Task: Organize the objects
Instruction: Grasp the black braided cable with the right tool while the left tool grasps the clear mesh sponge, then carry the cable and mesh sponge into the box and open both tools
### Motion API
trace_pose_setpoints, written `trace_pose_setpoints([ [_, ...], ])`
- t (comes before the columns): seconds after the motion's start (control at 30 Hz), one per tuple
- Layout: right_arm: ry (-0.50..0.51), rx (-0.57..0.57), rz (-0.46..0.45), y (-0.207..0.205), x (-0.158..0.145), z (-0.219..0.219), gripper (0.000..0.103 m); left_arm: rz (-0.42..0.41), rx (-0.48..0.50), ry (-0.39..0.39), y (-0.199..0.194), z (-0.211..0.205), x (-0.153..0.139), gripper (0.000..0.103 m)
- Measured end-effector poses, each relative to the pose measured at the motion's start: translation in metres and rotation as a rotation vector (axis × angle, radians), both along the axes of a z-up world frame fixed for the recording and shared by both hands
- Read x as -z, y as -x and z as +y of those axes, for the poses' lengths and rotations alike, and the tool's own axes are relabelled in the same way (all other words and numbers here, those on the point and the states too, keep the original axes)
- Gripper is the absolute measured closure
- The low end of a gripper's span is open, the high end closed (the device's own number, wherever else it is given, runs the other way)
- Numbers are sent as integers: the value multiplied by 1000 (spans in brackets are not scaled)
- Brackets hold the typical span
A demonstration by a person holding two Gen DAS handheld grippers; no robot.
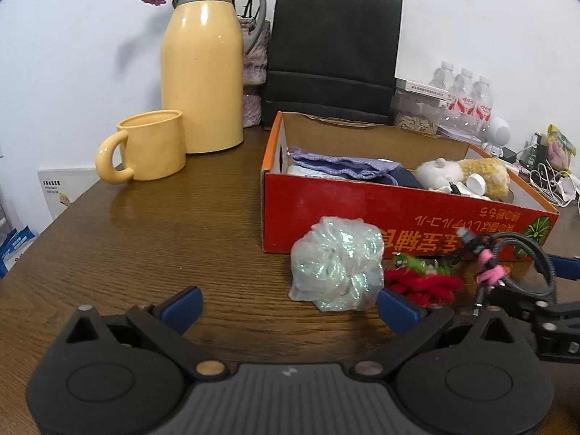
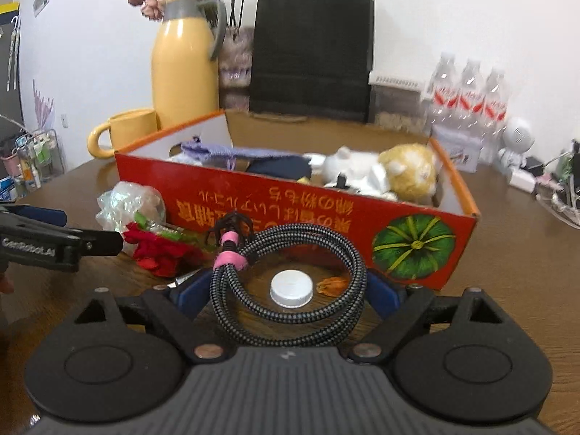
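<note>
A red cardboard box [image 1: 362,214] [image 2: 275,199] stands on the brown table and holds a purple pouch [image 1: 337,166], a dark item and a plush toy [image 2: 391,174]. In front of it lie a shimmery plastic ball [image 1: 337,264] [image 2: 127,199] and a red flower [image 1: 420,284] [image 2: 159,253]. My left gripper [image 1: 290,306] is open, low over the table, with the ball just ahead between its fingers. My right gripper [image 2: 290,290] is shut on a coiled braided cable [image 2: 290,282] [image 1: 522,257] with a pink tie. A white cap [image 2: 291,288] lies on the table below the coil.
A yellow mug [image 1: 145,146] and yellow thermos jug [image 1: 203,72] stand at the back left. A black paper bag [image 1: 333,58] is behind the box. Water bottles [image 2: 467,94], a small white robot figure [image 2: 516,141] and chargers sit at the right.
</note>
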State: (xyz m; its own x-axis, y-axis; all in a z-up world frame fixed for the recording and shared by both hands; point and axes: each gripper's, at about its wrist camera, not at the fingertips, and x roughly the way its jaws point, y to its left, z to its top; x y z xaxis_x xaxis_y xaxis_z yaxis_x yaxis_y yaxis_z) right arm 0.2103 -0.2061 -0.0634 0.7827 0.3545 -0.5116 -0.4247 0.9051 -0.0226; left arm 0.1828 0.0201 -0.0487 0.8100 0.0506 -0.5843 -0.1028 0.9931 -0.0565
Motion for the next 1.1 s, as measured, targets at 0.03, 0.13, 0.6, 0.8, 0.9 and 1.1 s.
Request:
trace_pose_setpoints([
  [0.03, -6, 7, -10, 2, -2, -2, 13, -3, -4, 4, 0, 1, 0, 0],
  [0.13, -33, 41, -46, 10, -7, -10, 13, -19, -20, 15, 2, 4, -2, 0],
  [0.6, -87, 124, -107, 24, -16, -30, 13, -102, -27, 77, -18, -1, -12, 0],
  [0.8, -83, 121, -103, 24, -15, -29, 13, -59, 5, 94, -23, -3, -6, 25],
  [0.9, -81, 122, -100, 24, -14, -29, 13, -37, 13, 140, -23, 3, -2, 59],
  [1.1, -89, 125, -108, 24, -14, -30, 13, -130, -55, 167, -4, 18, -13, 61],
])
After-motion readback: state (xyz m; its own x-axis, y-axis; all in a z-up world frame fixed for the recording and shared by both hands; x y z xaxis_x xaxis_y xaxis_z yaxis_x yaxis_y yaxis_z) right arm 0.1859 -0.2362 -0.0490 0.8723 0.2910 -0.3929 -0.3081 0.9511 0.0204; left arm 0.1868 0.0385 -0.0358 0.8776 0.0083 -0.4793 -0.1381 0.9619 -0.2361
